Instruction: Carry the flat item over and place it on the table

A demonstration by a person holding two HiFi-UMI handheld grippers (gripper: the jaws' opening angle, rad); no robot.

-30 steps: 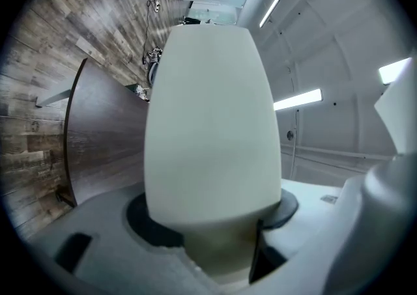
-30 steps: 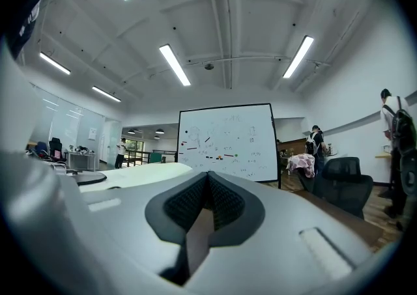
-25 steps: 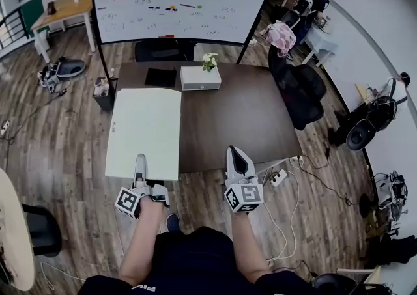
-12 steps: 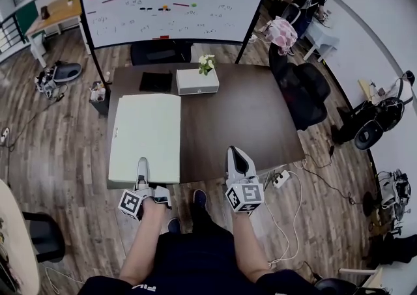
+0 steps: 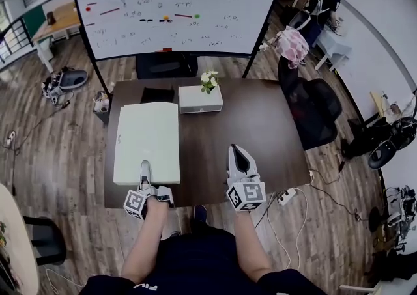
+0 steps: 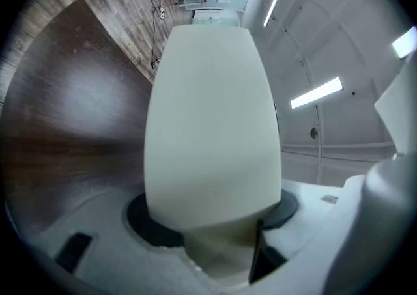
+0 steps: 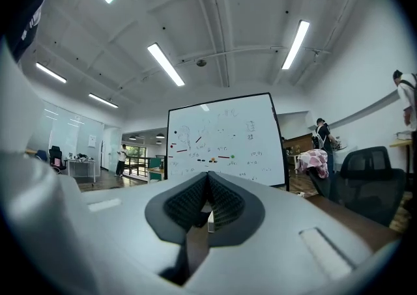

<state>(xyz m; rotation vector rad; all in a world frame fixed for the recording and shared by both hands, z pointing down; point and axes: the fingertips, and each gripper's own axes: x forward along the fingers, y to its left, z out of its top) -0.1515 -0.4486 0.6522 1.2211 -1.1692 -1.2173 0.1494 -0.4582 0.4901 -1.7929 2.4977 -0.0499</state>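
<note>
The flat item is a pale green-white board (image 5: 147, 142). It stretches lengthwise over the left part of the dark brown table (image 5: 254, 134). My left gripper (image 5: 144, 171) is shut on the middle of its near edge. In the left gripper view the board (image 6: 212, 118) runs straight out from between the jaws, with the table (image 6: 58, 111) beside it. Whether the board touches the tabletop I cannot tell. My right gripper (image 5: 236, 154) hovers over the table's near edge, apart from the board. Its pads (image 7: 221, 206) are closed together on nothing.
A white box (image 5: 200, 98) with small flowers stands at the table's back. Beside it a black flat thing (image 5: 158, 94) is partly hidden by the board's far end. A whiteboard (image 5: 176, 7) stands behind the table. Black office chairs (image 5: 316, 108) stand at the right.
The person has stepped towards the table. The board, which overhung the table's left and near edges, now lies over the tabletop. Both grippers now reach over the near edge.
</note>
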